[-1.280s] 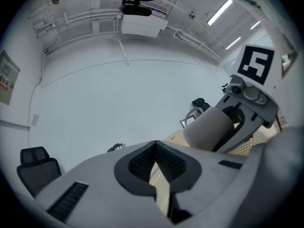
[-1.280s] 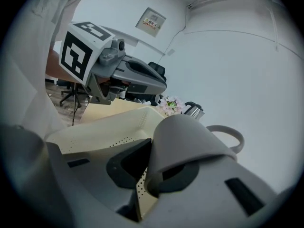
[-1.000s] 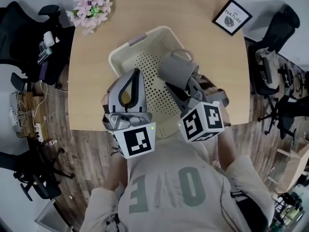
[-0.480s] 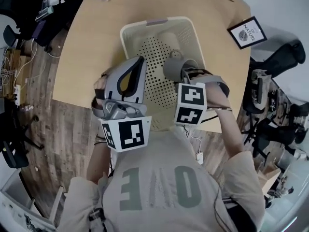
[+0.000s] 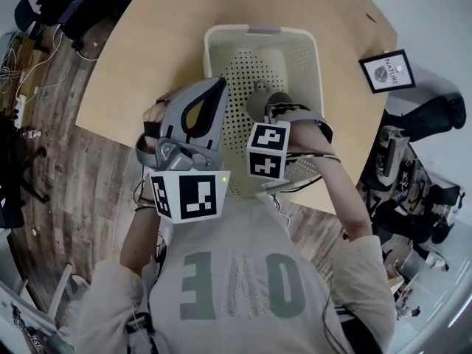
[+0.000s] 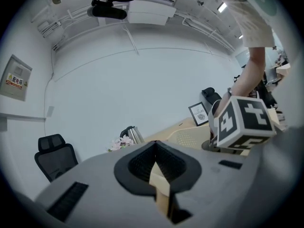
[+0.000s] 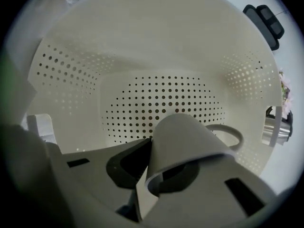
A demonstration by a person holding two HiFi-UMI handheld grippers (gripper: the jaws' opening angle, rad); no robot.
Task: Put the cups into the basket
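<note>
The right gripper is clamped on the rim of a grey cup, which is tilted low inside the perforated basket. The right forearm reaches forward over the table. The left gripper has its jaws pressed together and empty, and is raised beside the basket's left wall.

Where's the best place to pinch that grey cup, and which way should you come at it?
Pinch the thin wall at the rim of the cup, one jaw inside and one outside, coming in from its open mouth. The body looks too wide to go around, and the handle sits on the far side. The right gripper holds it just like that over the basket.
</note>
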